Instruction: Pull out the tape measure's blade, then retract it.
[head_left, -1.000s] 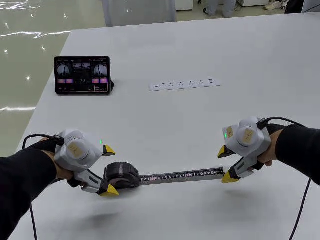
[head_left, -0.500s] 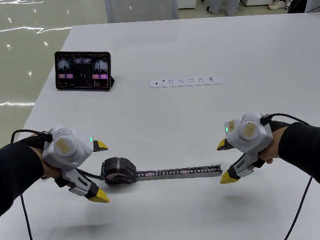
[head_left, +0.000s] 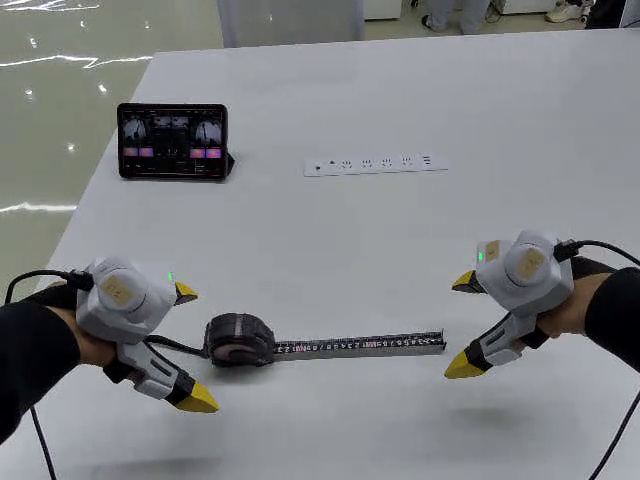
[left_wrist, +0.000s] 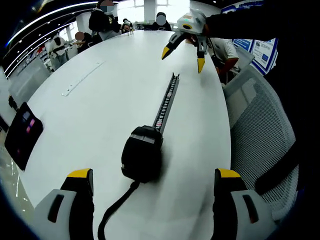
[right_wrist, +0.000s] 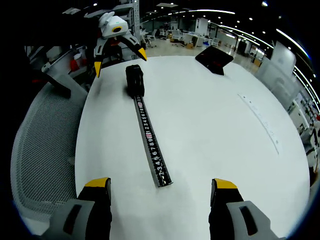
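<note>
White table (head_left: 400, 90); tape measure (head_left: 240, 340) ahead of my open left gripper (head_left: 192, 346) (right gripper (head_left: 462, 324) open too). I'd clamp it before retracting.

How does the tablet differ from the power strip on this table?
The tablet is black and its screen is lit; the power strip is white. The tablet stands propped up, the power strip lies flat. The tablet is a broad rectangle, the power strip a long thin bar. Both rest on the white table.
</note>
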